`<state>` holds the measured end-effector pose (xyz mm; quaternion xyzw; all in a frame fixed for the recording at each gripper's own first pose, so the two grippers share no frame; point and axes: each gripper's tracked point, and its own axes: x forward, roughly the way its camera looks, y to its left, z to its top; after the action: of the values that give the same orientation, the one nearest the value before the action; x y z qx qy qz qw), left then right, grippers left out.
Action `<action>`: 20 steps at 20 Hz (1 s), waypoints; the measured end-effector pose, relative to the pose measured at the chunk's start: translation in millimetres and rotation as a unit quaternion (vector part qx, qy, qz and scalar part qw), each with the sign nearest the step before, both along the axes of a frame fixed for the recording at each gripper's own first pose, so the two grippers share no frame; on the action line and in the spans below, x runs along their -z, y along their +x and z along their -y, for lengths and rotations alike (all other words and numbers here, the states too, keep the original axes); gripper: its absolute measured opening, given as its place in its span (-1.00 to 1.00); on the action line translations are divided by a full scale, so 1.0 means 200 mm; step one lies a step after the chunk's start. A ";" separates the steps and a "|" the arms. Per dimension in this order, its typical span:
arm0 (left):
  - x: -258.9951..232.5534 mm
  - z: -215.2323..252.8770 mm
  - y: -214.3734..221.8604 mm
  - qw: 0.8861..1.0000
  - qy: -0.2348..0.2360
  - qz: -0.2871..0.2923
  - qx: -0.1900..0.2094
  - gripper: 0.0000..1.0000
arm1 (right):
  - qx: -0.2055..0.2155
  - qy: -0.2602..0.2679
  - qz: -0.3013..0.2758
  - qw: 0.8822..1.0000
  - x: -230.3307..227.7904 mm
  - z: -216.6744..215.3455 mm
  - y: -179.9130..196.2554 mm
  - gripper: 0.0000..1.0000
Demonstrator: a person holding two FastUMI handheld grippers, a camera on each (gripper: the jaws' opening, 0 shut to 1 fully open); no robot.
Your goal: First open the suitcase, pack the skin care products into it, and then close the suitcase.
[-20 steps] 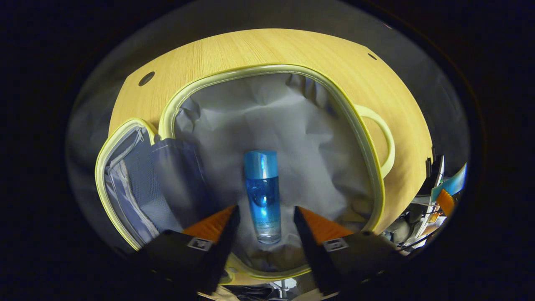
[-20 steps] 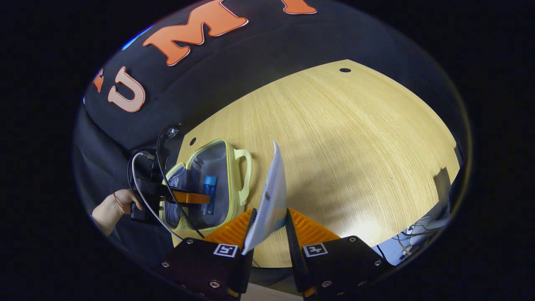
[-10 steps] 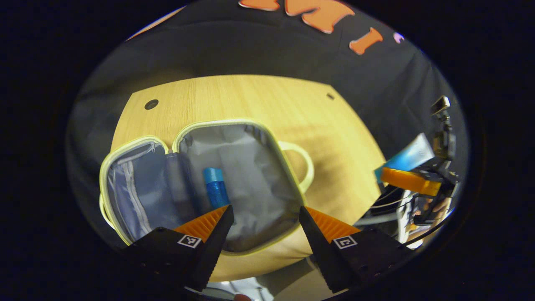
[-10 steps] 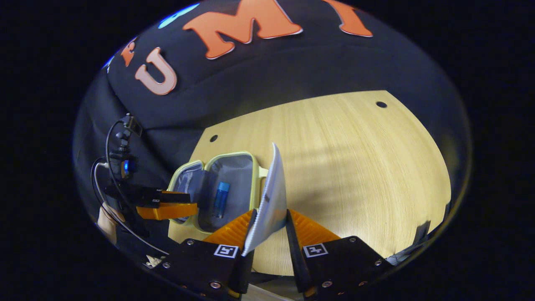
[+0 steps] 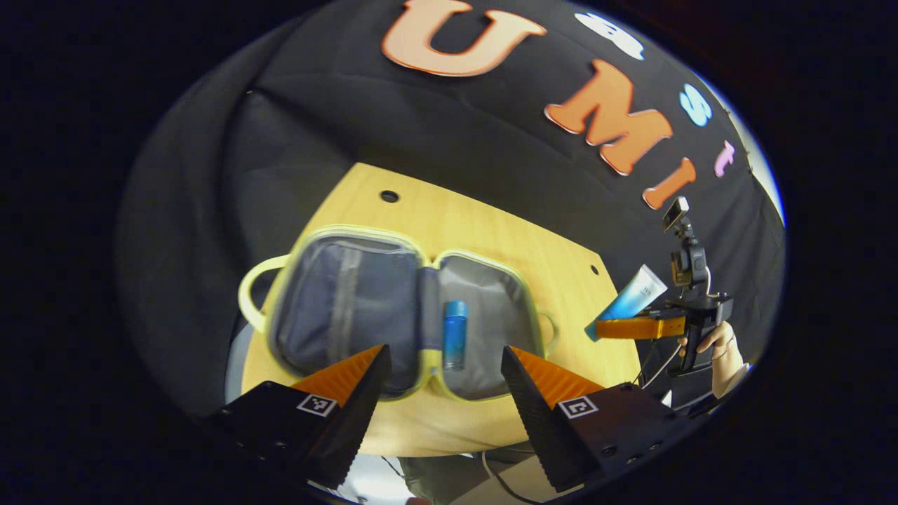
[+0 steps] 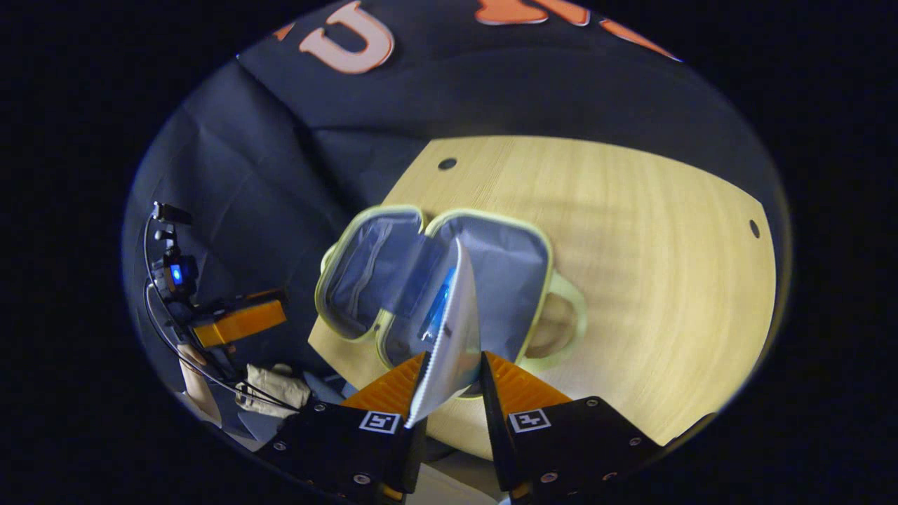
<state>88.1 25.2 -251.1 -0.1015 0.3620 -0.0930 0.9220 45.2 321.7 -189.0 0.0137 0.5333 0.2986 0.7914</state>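
A small suitcase (image 5: 344, 301) with a pale yellow rim and grey lining lies open on the wooden table (image 5: 491, 224). A blue bottle (image 5: 454, 335) lies in its right half. My left gripper (image 5: 443, 358) hovers open above the near rim, holding nothing. In the right gripper view, my right gripper (image 6: 452, 365) is shut on a white and blue tube (image 6: 456, 330), which stands upright over the open suitcase (image 6: 505, 273) and hides part of the blue bottle (image 6: 438, 308). In the left gripper view the tube (image 5: 631, 298) appears at the right, beyond the table's edge.
The table (image 6: 631, 266) has small round holes near its far corners and broad bare wood to the right of the case. The case's handles stick out at both sides. A hand (image 5: 719, 344) holds the right gripper. The left gripper (image 6: 238, 322) is off the table's left edge.
My left gripper has drawn back and up from the suitcase, leaving the blue bottle lying inside. My right gripper has carried the tube leftward until it is over the open case.
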 end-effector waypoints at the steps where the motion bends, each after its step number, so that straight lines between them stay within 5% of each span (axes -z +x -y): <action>1: -0.06 -0.07 -0.06 1.000 -0.001 0.002 -0.019 0.96 | -0.014 -0.011 -0.028 0.999 0.05 -0.02 -0.01 -0.16; 6: -0.35 -0.40 -0.46 0.995 -0.044 -0.005 -0.089 0.96 | -0.015 -0.065 -0.114 0.991 0.34 -0.06 0.07 -0.15; 13: -0.60 -0.65 -0.85 0.987 -0.067 -0.009 -0.146 0.96 | 0.037 -0.114 -0.142 0.983 0.57 -0.04 0.21 -0.11; 14: -0.60 -0.65 -0.84 0.986 -0.069 -0.008 -0.151 0.96 | 0.039 -0.098 -0.144 0.984 0.56 -0.07 0.19 0.17; 15: -0.57 -0.66 -0.82 0.986 -0.069 -0.006 -0.154 0.96 | 0.039 -0.085 -0.142 0.985 0.51 -0.09 0.20 0.19; 17: -0.51 -0.66 -0.74 0.985 -0.067 -0.005 -0.159 0.96 | 0.033 -0.070 -0.131 0.988 0.45 -0.11 0.18 0.89; 20: -0.44 -0.64 -0.62 0.984 -0.072 0.001 -0.163 0.96 | 0.023 -0.056 -0.091 0.994 0.38 -0.10 0.18 0.92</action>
<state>-35.1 153.6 -163.7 -0.2246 0.3316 0.0323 0.9157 81.4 341.2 -264.7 0.0092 0.6187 0.2473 0.7456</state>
